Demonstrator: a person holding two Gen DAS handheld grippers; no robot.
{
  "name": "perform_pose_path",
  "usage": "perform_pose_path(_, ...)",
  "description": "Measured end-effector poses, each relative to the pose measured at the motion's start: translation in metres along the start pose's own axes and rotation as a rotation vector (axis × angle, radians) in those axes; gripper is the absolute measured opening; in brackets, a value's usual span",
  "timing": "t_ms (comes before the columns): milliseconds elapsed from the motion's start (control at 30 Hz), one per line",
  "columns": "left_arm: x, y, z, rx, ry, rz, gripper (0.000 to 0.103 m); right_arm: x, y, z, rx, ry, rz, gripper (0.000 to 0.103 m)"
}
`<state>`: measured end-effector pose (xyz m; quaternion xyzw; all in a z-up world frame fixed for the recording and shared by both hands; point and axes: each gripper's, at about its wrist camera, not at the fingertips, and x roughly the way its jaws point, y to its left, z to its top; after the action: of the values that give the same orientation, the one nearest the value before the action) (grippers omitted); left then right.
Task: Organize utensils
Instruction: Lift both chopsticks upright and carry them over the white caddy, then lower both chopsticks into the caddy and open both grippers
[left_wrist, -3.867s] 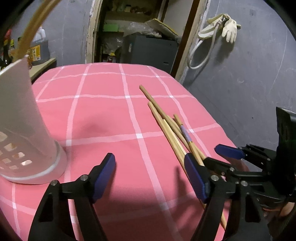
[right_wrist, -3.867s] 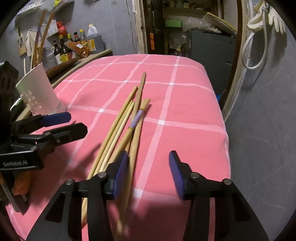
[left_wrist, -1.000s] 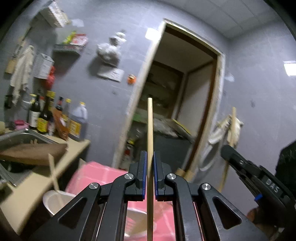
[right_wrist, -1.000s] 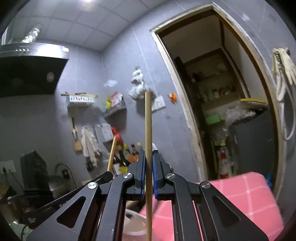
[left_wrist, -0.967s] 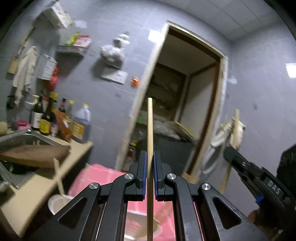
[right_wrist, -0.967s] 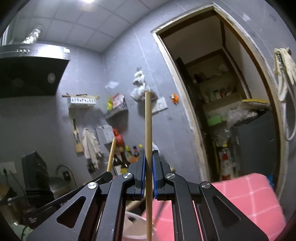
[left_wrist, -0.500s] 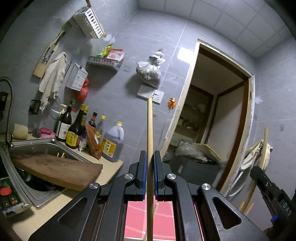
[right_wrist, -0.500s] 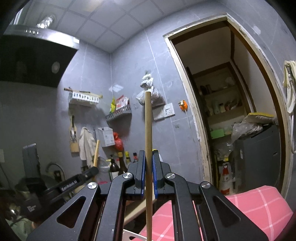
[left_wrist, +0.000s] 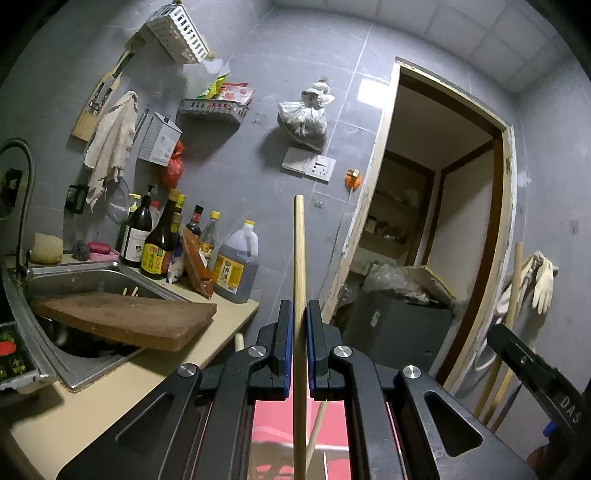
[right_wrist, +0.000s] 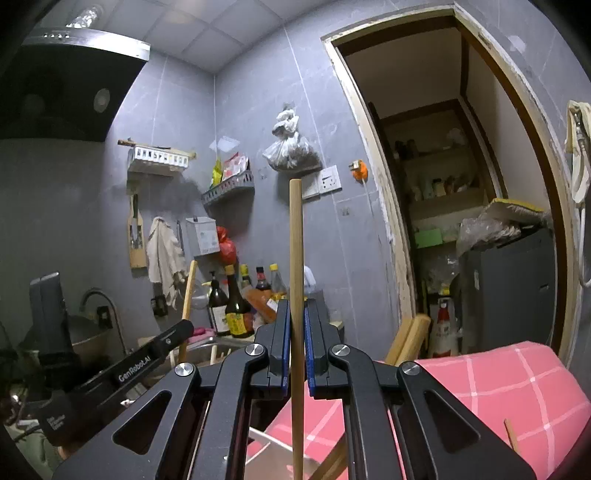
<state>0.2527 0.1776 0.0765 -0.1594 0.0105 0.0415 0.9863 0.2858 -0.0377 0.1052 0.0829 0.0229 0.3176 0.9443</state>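
My left gripper (left_wrist: 299, 347) is shut on a wooden chopstick (left_wrist: 299, 258) that stands upright between its blue pads. The right gripper (right_wrist: 295, 343) is likewise shut on a second upright chopstick (right_wrist: 295, 240). Each wrist view catches the other gripper: the right gripper (left_wrist: 498, 338) with its chopstick (left_wrist: 517, 280) at the right edge, the left gripper (right_wrist: 186, 326) with its chopstick (right_wrist: 189, 291) at the left. Below the right gripper shows a white holder rim (right_wrist: 266, 439) with thick chopsticks (right_wrist: 406, 339) leaning in it. The pink checked tablecloth (right_wrist: 498, 384) lies beneath.
A steel sink (left_wrist: 92, 280) with a wooden board (left_wrist: 122, 321) across it sits at the left, with bottles (left_wrist: 159, 240) on the beige counter (left_wrist: 110, 387). A doorway (left_wrist: 424, 258) with a dark cabinet (left_wrist: 399, 332) is behind the table. One loose chopstick end (right_wrist: 511, 439) lies on the cloth.
Both grippers have kept their chopsticks and moved lower and sideways. The left view has swung toward the sink, and the white holder has dropped out of it.
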Motion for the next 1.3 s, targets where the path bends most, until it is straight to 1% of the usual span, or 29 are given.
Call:
perform_pose_path(100,-0.002,-0.003,-0.009,0.019,0.016,0.005,0.004,-0.002,0.000,-0.005,-0.003,0.019,0.003,0.005)
perform_pose_path(333,-0.003,-0.005,-0.025,0.027,0.078,0.004,0.005,-0.003,-0.001,-0.015,0.000,0.079,-0.002,0.005)
perform_pose_path(533,-0.003,-0.008,-0.033,0.026,0.131,-0.012,0.005,-0.005,0.000,-0.019,-0.008,0.103,-0.008,0.006)
perform_pose_path(700,-0.006,-0.009,-0.035,0.016,0.154,-0.023,0.006,-0.006,-0.001,-0.019,-0.018,0.117,-0.019,0.007)
perform_pose_path(767,-0.008,-0.009,-0.033,0.011,0.161,-0.029,0.008,-0.007,-0.001,-0.017,-0.023,0.115,-0.025,0.010)
perform_pose_path(833,-0.009,-0.011,-0.031,0.013,0.162,-0.036,0.008,-0.008,-0.001,-0.014,-0.024,0.108,-0.025,0.021)
perform_pose_path(867,-0.011,-0.012,-0.029,0.015,0.160,-0.037,0.008,-0.010,-0.001,-0.012,-0.027,0.099,-0.022,0.024)
perform_pose_path(967,-0.015,-0.016,-0.025,0.019,0.153,-0.046,0.008,-0.013,0.002,-0.005,-0.048,0.079,-0.023,0.026)
perform_pose_path(1033,-0.017,-0.020,-0.021,0.020,0.149,-0.053,0.010,-0.017,0.002,0.000,-0.059,0.063,-0.024,0.034)
perform_pose_path(1067,-0.019,-0.021,-0.019,0.020,0.146,-0.057,0.014,-0.019,0.002,0.002,-0.061,0.054,-0.026,0.037)
perform_pose_path(1100,-0.020,-0.023,-0.017,0.021,0.144,-0.061,0.017,-0.022,0.001,0.005,-0.062,0.042,-0.028,0.043)
perform_pose_path(1133,-0.023,-0.025,-0.016,0.023,0.142,-0.066,0.023,-0.025,0.001,0.009,-0.063,0.030,-0.031,0.048)
perform_pose_path(1167,-0.024,-0.026,-0.014,0.024,0.141,-0.070,0.026,-0.028,0.000,0.012,-0.064,0.022,-0.034,0.049)
perform_pose_path(1233,-0.026,-0.030,-0.011,0.028,0.141,-0.076,0.028,-0.035,-0.004,0.017,-0.062,0.012,-0.040,0.056)
perform_pose_path(1267,-0.028,-0.033,-0.009,0.031,0.143,-0.081,0.029,-0.041,-0.007,0.020,-0.057,0.006,-0.043,0.056)
perform_pose_path(1300,-0.030,-0.036,-0.008,0.034,0.145,-0.087,0.034,-0.044,-0.009,0.022,-0.056,0.002,-0.047,0.057)
